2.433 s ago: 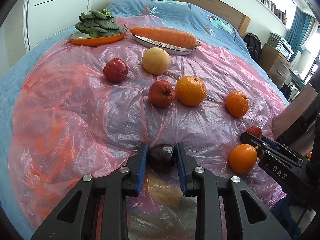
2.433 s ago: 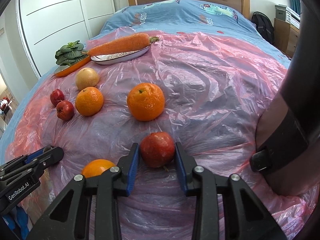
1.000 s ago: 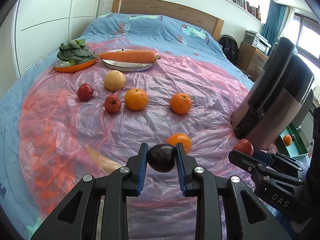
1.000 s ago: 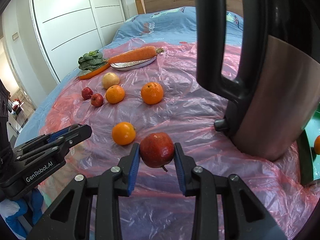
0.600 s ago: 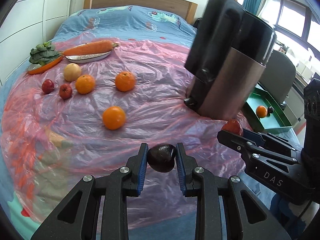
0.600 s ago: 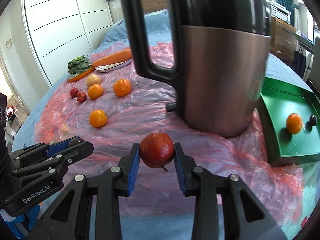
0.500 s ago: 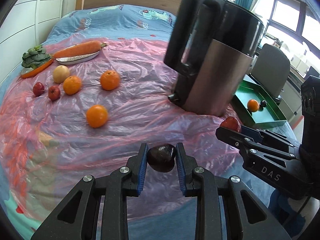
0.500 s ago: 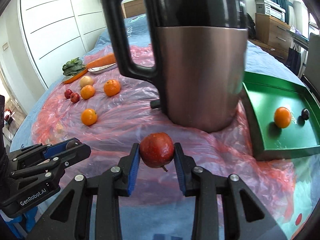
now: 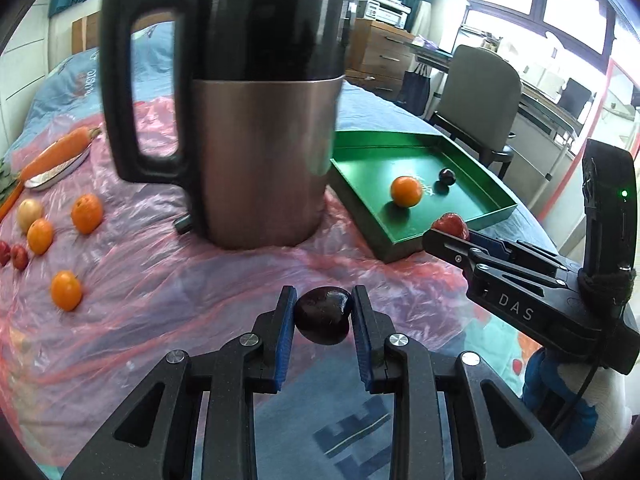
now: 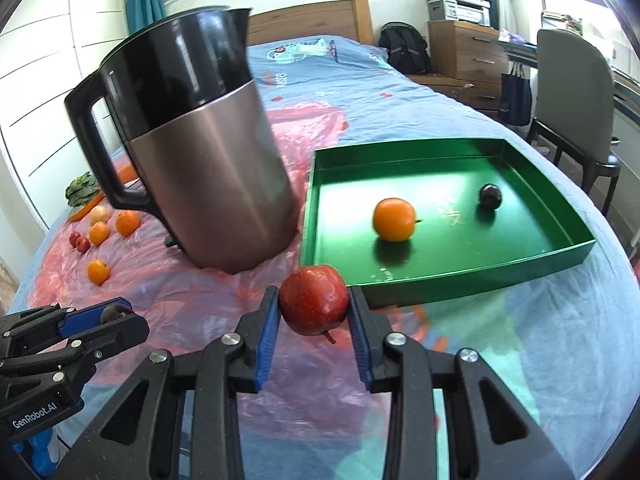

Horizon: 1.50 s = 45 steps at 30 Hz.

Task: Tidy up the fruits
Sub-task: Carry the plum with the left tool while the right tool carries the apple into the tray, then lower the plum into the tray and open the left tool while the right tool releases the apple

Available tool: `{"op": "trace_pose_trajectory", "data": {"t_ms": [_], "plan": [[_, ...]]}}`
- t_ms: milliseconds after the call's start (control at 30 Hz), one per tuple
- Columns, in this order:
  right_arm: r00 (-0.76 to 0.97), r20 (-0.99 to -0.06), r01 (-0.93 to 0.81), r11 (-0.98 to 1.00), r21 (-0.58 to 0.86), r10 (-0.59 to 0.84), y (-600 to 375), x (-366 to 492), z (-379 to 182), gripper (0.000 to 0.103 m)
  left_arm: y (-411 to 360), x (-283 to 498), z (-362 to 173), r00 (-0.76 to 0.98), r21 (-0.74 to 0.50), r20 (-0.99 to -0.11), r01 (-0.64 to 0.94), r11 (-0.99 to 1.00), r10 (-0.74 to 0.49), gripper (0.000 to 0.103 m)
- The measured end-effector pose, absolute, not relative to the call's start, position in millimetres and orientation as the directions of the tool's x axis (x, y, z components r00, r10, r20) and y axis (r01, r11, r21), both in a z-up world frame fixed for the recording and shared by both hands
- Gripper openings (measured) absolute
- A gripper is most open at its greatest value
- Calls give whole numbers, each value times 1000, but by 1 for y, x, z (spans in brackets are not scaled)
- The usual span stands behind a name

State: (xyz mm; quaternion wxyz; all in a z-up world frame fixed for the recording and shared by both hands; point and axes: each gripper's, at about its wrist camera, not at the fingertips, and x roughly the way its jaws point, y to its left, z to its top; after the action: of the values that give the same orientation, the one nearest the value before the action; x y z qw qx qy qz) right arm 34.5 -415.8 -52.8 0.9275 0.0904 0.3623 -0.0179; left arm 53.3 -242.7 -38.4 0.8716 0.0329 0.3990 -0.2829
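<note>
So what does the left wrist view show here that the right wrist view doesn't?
Only the left wrist view shows the left claw gripping the dark fruit face-on, and the carrot on its plate.

Only the right wrist view shows the right claw closed on the red apple head-on, and the green tray's whole floor.

Both share the kettle, the orange and small dark fruit in the tray, and loose fruit on the pink plastic sheet.

Red apple (image 10: 313, 299) between the right tool's (image 10: 314, 326) blue pads, green tray (image 10: 472, 270) just ahead, kettle (image 10: 200, 152) ahead-left.

Home bedroom, bed (image 10: 360, 76), wooden headboard (image 10: 312, 20), dresser (image 10: 464, 52)
</note>
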Motion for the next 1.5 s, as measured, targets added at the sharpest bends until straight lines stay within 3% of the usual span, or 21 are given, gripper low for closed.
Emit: {"op": "trace_pose_trajectory", "data": {"t_ms": [367,700,1033,1500], "plan": [[748,-650,304,940,158,-133,-525,58,-56,26,-360,103,-14,469,-169,-692,633,755,-549,24],[721,-651,397,912,109,-236,-585,105,-69,26,-434,166,-26,461,-137,-712,649,748,-530,24],[673,-703,421,901,108,-230,-611,127,-96,26,-480,201,-59,386,-166,-776,639,751,-500,23],[670,-705,426,898,110,-232,-616,132,-98,26,-504,207,-76,352,-162,-807,641,751,-474,23]]}}
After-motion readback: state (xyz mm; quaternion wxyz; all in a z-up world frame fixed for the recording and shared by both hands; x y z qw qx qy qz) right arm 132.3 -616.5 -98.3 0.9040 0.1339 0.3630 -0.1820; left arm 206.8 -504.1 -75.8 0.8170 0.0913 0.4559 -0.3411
